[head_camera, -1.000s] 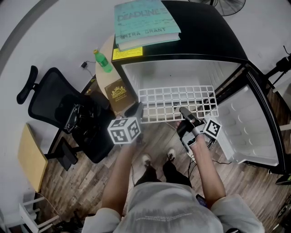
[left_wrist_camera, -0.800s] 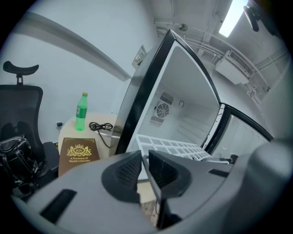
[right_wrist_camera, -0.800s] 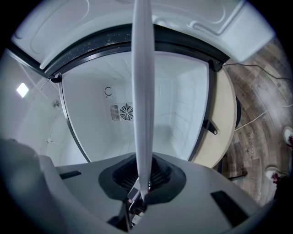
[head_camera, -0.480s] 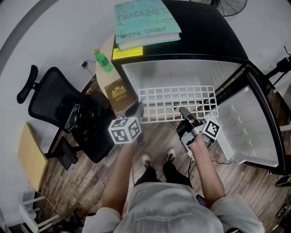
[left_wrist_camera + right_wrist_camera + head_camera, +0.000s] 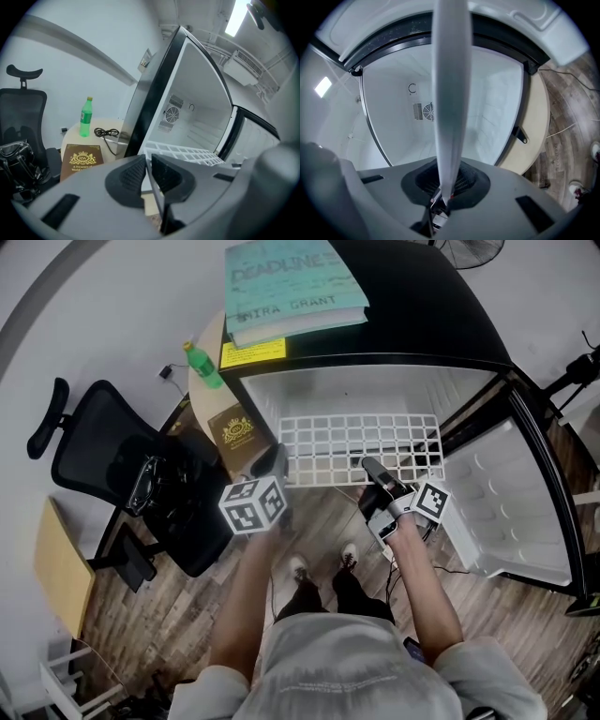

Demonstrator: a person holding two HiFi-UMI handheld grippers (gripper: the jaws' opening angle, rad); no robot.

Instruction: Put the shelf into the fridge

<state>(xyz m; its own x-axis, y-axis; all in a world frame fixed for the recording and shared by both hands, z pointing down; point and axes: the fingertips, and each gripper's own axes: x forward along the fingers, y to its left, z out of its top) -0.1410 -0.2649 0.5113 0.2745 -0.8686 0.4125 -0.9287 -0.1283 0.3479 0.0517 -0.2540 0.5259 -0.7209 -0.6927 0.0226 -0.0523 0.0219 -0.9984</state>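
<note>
Between the right gripper's [image 5: 445,185] jaws stands the shelf [image 5: 449,84], seen edge-on as a pale strip that runs straight away from the pads. The jaws are closing on it and press on its near edge. The left gripper [image 5: 149,171] pinches the same near edge, further to its own left, with the thin white rim caught between its dark ribbed pads. From the head view both grippers sit side by side at the front of the white wire grid, which lies flat and level between them.

Just ahead of both grippers the grid reaches into the open fridge [image 5: 328,390], with its far part inside the white compartment and its near edge out at the front over the wooden floor [image 5: 323,512]. Past the shelf, on the back wall, is a small round fan grille [image 5: 426,111]. To the right of the right gripper the fridge door [image 5: 506,493] hangs wide open.

To the left of the left gripper a brown book [image 5: 82,159] leans beside the fridge. Beyond it a round table [image 5: 75,136] carries a green bottle [image 5: 85,117] and a coiled black cable [image 5: 107,133]. Further left stands a black office chair [image 5: 122,484]. Farthest ahead, on the black fridge top, lies a teal book [image 5: 295,282].
</note>
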